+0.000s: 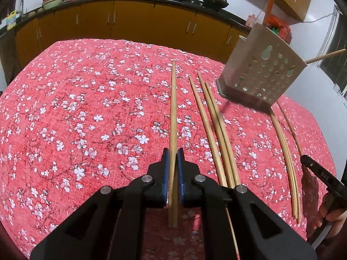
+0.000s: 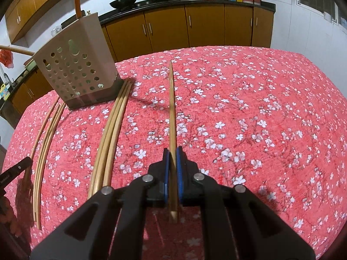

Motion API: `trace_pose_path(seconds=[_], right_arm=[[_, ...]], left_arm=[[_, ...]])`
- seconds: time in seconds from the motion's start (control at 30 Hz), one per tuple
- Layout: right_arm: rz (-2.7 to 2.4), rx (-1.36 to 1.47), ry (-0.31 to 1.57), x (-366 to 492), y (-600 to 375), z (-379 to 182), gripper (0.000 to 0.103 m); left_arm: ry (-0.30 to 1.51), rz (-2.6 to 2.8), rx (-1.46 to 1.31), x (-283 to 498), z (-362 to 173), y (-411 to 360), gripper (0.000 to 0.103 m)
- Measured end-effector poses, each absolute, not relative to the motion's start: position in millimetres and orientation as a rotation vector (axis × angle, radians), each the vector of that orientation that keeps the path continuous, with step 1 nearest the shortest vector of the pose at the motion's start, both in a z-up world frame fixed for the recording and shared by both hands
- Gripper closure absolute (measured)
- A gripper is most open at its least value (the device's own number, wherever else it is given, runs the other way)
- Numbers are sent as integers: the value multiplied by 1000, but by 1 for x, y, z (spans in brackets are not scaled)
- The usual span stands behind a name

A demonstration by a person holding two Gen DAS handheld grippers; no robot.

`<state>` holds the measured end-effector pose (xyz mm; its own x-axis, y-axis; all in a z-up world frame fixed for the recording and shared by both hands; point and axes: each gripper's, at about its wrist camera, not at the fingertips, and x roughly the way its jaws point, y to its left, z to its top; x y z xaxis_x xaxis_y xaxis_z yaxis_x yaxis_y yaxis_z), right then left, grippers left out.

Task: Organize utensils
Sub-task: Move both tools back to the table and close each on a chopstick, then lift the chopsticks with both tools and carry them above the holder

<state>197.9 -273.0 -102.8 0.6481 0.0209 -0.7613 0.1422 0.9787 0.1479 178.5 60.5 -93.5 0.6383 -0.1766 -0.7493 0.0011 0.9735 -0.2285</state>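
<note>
My left gripper (image 1: 173,153) is shut on one wooden chopstick (image 1: 173,112) that points straight ahead above the red flowered tablecloth. My right gripper (image 2: 172,151) is shut on another wooden chopstick (image 2: 172,108), also pointing ahead. A beige perforated utensil holder (image 1: 260,69) stands at the far right in the left wrist view and at the far left in the right wrist view (image 2: 76,65); an orange handle and a wooden stick poke out of it. Three loose chopsticks (image 1: 214,130) lie between the grippers, also seen in the right wrist view (image 2: 110,138).
More chopsticks (image 1: 286,151) lie beside the holder, seen in the right wrist view (image 2: 45,149) too. The table (image 1: 76,108) has a red flowered cloth. Yellow kitchen cabinets (image 2: 206,26) with woks on the counter run behind it.
</note>
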Motion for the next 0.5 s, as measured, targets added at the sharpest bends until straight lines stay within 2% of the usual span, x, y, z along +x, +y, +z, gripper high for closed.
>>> trace_pose_path(seconds=[0.5], right_arm=[[-69, 194, 866, 195, -272, -103, 95]], left_arm=[[881, -92, -144, 174, -92, 51, 94]])
